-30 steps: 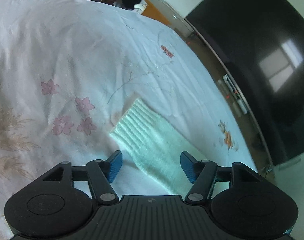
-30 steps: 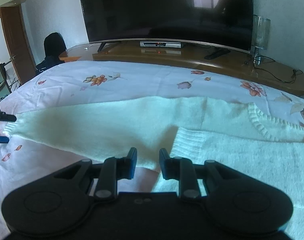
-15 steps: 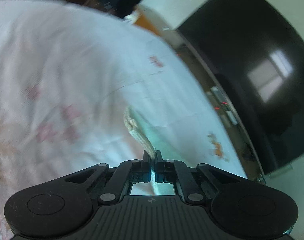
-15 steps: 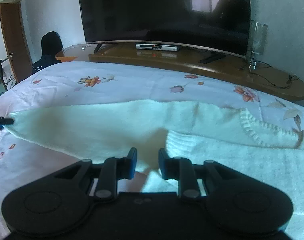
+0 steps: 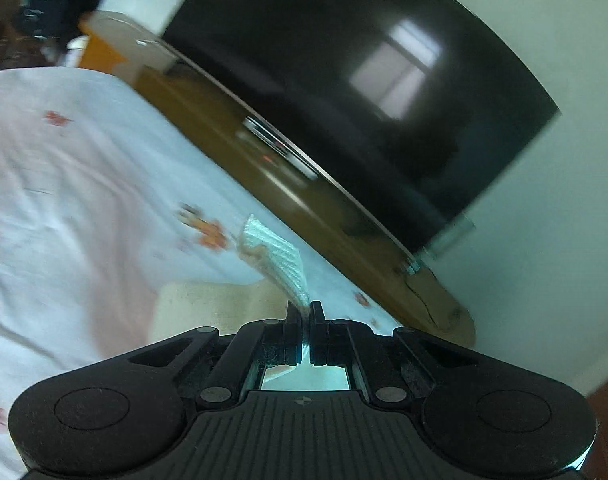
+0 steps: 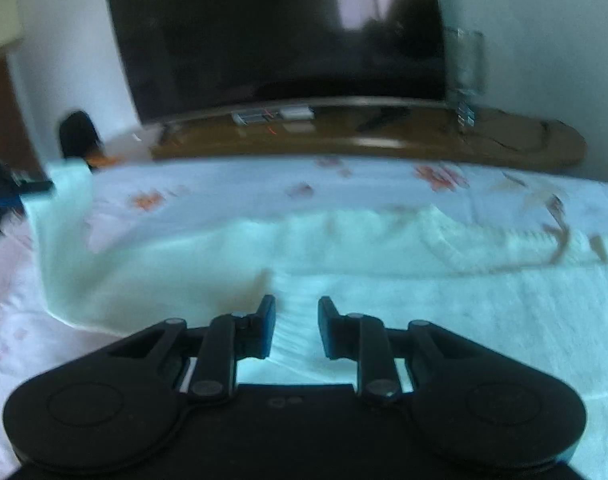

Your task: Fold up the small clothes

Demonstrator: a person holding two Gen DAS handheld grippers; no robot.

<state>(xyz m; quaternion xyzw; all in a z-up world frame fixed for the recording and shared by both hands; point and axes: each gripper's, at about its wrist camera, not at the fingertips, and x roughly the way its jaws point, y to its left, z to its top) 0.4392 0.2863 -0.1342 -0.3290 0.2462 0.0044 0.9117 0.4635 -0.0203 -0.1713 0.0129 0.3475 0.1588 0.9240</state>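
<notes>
Left gripper (image 5: 305,314) is clamped tight on the ribbed cuff (image 5: 277,258) of the sweater's sleeve; cuff sticks up out of the jaws, lifted off the bed (image 5: 75,184). Likely reason: carry the sleeve across the body for the first fold.

Right gripper (image 6: 296,316) hangs low over the sweater (image 6: 444,312) near the armpit, jaws narrowly apart with knit showing in the gap. No clear pinch; pads don't visibly press cloth. Probably placed there to pin the body, or mark the fold line, while the sleeve swings over.

Sweater lies spread flat across the bed, collar (image 6: 500,244) toward the right in the right wrist view. Its sleeve (image 6: 63,232) rises at far left of that view up to the other gripper's dark fingers at the frame edge. Both views blurred.

TV (image 6: 279,36) and wood stand (image 6: 384,136) behind the bed, not involved.

Judgement: early stage, sleeve fold just starting; body not folded yet. Risk: cuff slips, or the body drags if not held down.
</notes>
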